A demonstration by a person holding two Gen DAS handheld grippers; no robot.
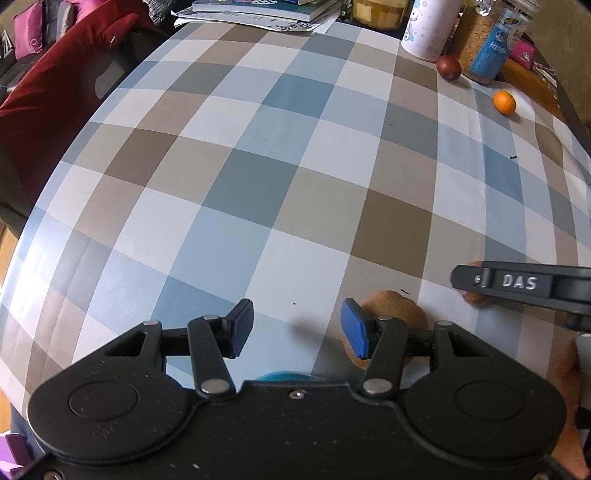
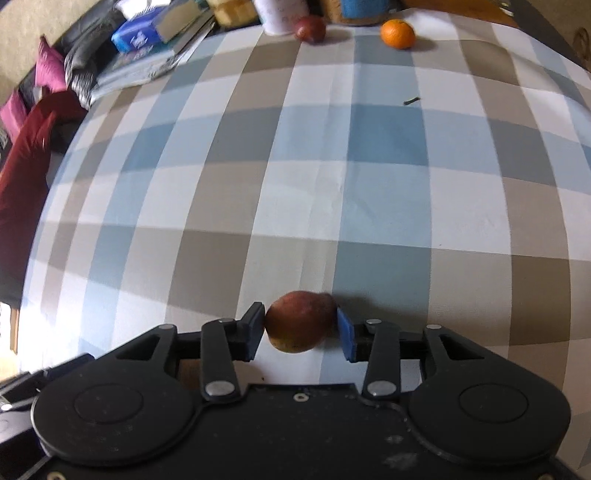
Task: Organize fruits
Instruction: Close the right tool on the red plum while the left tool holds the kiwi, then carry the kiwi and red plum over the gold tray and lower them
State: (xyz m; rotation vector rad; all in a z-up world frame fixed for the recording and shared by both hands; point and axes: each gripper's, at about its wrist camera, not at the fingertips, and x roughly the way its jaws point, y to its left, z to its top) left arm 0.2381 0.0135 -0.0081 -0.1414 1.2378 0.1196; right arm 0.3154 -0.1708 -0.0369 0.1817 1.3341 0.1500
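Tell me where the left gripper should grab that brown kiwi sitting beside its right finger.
Grip the kiwi across its narrow middle, coming from above. It lies on its side on the tablecloth, partly behind the open left gripper, so the fingers should probably shift right to straddle it.

Left gripper [image 1: 297,328] fingers apart, nothing btwn; kiwi [image 1: 397,306] just behind right finger (partly hidden).

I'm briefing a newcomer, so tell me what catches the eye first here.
The right gripper pinches a reddish-brown fruit just above the checked tablecloth. Far back, an orange and a dark red fruit sit near the jars. The left gripper stands open beside a kiwi.
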